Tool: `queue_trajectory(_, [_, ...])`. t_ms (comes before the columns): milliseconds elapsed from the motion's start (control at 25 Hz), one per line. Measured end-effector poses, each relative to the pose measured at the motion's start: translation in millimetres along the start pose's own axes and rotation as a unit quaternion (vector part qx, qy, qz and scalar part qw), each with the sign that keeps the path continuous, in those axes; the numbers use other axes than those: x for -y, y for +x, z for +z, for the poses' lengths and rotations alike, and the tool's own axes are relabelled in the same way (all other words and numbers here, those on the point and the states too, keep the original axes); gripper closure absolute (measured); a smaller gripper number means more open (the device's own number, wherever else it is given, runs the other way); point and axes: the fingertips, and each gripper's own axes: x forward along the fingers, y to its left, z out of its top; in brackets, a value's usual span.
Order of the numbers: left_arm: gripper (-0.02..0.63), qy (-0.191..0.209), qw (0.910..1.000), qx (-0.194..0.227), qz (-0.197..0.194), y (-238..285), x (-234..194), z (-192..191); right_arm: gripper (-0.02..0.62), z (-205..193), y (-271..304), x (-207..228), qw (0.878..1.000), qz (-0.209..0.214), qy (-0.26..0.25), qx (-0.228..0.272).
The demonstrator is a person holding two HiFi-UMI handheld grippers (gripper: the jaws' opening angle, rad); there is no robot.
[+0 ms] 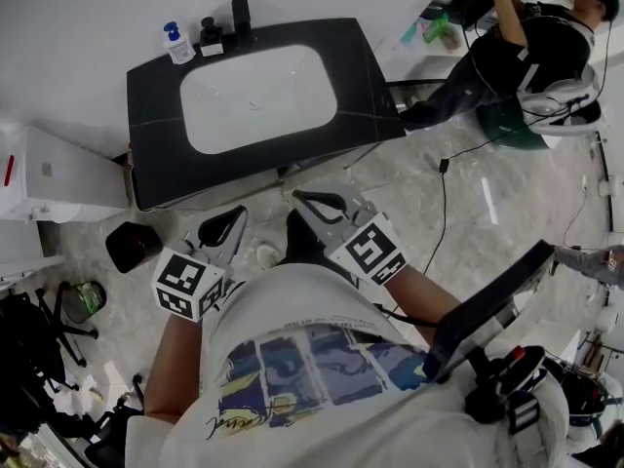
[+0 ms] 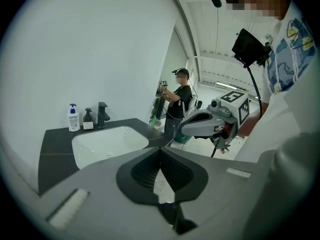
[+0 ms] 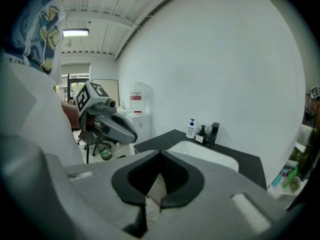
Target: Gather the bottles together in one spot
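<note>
Head view: a white pump bottle (image 1: 177, 44) and a dark pump bottle (image 1: 210, 36) stand upright, just beside each other, at the black counter's (image 1: 156, 96) back-left corner. They lie at eleven o'clock from both grippers, beyond the basin (image 1: 258, 96). The left gripper (image 1: 234, 220) looks nearer to them than the right gripper (image 1: 310, 201). Left gripper view: jaws pressed together, empty; the bottles sit at ten o'clock. Right gripper view: jaws likewise closed on nothing; the bottles sit at one o'clock.

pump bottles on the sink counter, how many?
2: white pump bottle at the back-left corner of the counter; dark pump bottle between it and the faucet. Nothing there could hide more.
</note>
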Motion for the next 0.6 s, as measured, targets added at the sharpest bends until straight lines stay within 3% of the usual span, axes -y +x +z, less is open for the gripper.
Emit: queue_trajectory(600, [0.604, -0.002, 0.9999, -0.011, 0.001, 13, -3, 2, 0.595, -2, 5, 15, 1.000, 0.006, -0.005, -0.005])
